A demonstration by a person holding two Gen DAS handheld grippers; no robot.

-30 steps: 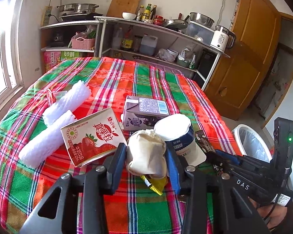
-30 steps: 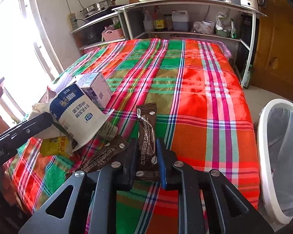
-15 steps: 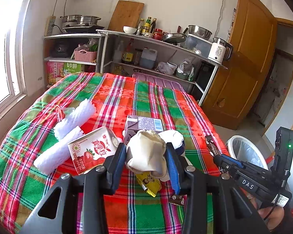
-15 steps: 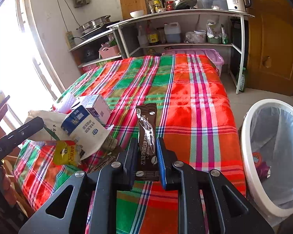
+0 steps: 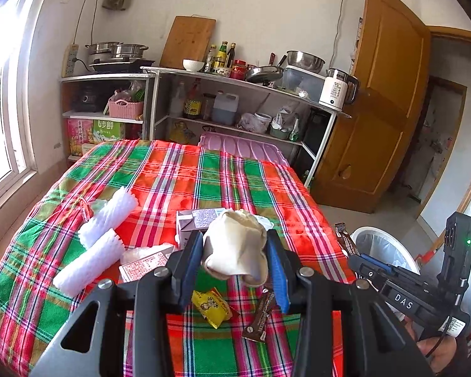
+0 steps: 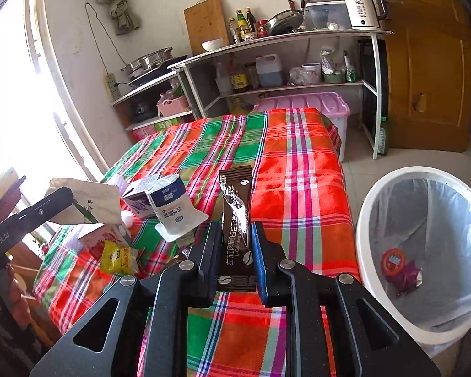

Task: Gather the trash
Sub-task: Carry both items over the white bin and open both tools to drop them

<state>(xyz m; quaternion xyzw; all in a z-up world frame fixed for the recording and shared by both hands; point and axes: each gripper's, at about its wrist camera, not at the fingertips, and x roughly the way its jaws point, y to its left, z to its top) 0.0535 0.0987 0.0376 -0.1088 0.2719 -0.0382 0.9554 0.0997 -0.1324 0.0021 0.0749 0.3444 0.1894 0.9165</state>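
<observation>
Trash litters the plaid tablecloth (image 5: pixel 229 172). The left gripper (image 5: pixel 235 260) clamps a crumpled beige paper bag (image 5: pixel 235 251), held above the table. The right gripper (image 6: pixel 235 251) pinches a brown coffee sachet (image 6: pixel 237 220) upright. From that sachet, the white trash bin (image 6: pixel 373 229) stands at three o'clock and an overturned yogurt cup (image 6: pixel 172 204) at nine o'clock.

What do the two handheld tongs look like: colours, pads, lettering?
Both tongs, left and right, are black with triangular cut-outs, silver screws and blue pads. The right one's side reads "DAS", with a green light; the left's bears white lettering.
</observation>
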